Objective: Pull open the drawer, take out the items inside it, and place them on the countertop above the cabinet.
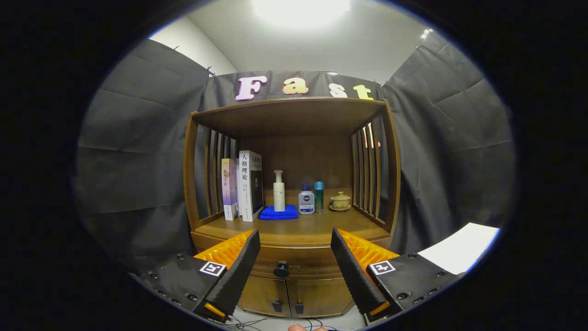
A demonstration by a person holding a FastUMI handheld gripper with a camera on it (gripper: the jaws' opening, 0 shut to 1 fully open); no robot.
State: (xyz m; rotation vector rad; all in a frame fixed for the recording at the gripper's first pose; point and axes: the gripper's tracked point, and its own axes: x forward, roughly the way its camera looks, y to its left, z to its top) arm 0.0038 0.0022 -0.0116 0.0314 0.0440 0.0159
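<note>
A brown wooden cabinet stands ahead with a shut drawer (294, 262) under its countertop (298, 230). The drawer's round dark knob (281, 269) sits between my fingers and a little beyond them. My gripper (295, 246) is open, with nothing between its fingers. What lies inside the drawer is hidden. On the countertop stand two books (243, 186), a white pump bottle (279, 191) on a folded blue cloth (279, 213), a small white bottle (306, 201), a teal bottle (319, 196) and a lidded ceramic cup (340, 201).
Below the drawer are two small cabinet doors (287, 296) with dark handles. Slatted wooden sides and a top shelf (294, 110) frame the countertop. Cables lie on the floor by the cabinet base. A white sheet (459, 248) lies at the right.
</note>
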